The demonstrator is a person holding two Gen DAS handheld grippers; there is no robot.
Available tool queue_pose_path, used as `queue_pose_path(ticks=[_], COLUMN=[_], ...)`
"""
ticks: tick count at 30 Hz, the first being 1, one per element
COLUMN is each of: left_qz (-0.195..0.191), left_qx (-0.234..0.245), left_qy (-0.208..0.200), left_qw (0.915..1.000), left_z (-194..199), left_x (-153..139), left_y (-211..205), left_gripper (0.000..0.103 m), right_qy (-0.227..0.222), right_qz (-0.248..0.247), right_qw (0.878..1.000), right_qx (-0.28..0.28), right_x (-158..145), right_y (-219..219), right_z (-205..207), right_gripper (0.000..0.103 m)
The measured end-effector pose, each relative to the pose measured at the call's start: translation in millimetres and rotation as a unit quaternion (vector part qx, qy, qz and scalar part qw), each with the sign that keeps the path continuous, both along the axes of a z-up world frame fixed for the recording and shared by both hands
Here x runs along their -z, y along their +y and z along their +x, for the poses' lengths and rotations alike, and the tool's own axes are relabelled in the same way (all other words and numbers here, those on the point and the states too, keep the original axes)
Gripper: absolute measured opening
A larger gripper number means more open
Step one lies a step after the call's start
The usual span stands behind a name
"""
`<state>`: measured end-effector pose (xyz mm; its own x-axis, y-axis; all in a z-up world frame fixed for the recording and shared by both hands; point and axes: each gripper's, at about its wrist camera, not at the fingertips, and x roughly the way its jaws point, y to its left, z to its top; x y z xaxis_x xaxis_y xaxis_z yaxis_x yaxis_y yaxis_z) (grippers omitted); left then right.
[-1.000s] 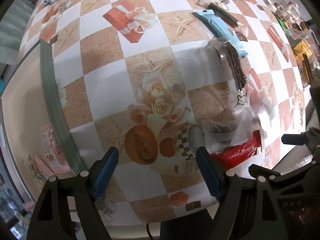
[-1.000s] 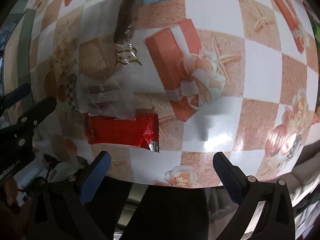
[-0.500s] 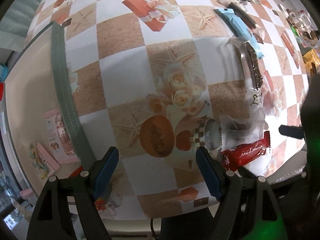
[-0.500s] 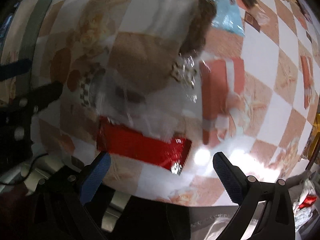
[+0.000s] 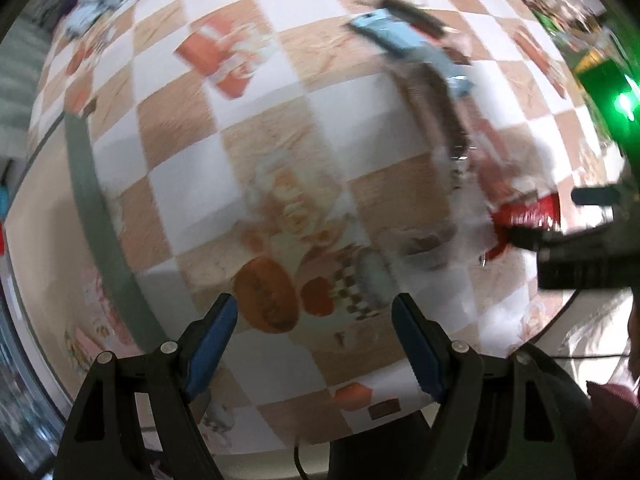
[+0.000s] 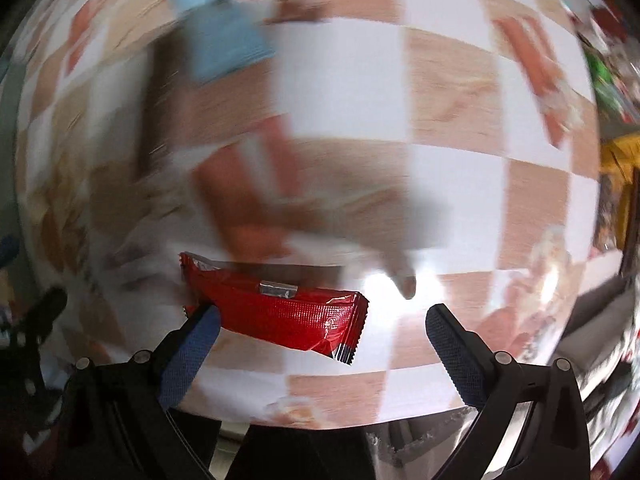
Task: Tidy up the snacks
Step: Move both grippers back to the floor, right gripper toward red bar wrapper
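Right wrist: tablecloth motion-blurred.

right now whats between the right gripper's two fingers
The red snack pack lies between them, its left end by the left finger; toward the right finger only bare tablecloth. Right wrist view.

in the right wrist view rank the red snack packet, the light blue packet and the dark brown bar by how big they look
1. red snack packet, sharp and nearest the camera, which inflates it
2 and 3. light blue packet and dark brown bar: both smeared by motion blur and look alike in extent, so not ranked.
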<state>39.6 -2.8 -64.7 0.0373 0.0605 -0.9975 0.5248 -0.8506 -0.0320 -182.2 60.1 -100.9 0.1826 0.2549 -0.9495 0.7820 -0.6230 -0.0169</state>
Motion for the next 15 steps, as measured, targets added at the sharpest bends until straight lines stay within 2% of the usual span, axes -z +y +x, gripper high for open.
queue_pose_path(ticks=[3, 6, 10, 15], left_qz=[-0.010, -0.033, -0.079, -0.097], left_qx=[0.027, 0.082, 0.174, 0.247], left_qy=[0.012, 0.026, 0.041, 0.048], left_qw=[0.9995, 0.9957, 0.9807, 0.9630], left_z=[-8, -24, -46, -71], left_x=[-5, -11, -15, -5], left_y=[9, 25, 50, 77], left_gripper=[0.082, 0.082, 0.082, 0.082], right_qy=[0.007, 0.001, -0.014, -0.012], right_qz=[0.000, -0.004, -0.007, -0.001], right_qw=[1.000, 0.999, 0.995, 0.995], right_qx=[0.025, 0.053, 0.099, 0.097], right_x=[-3, -8, -10, -16], right_y=[10, 22, 42, 60], right_z=[-19, -29, -38, -44], right_gripper=[0.103, 0.103, 0.103, 0.103])
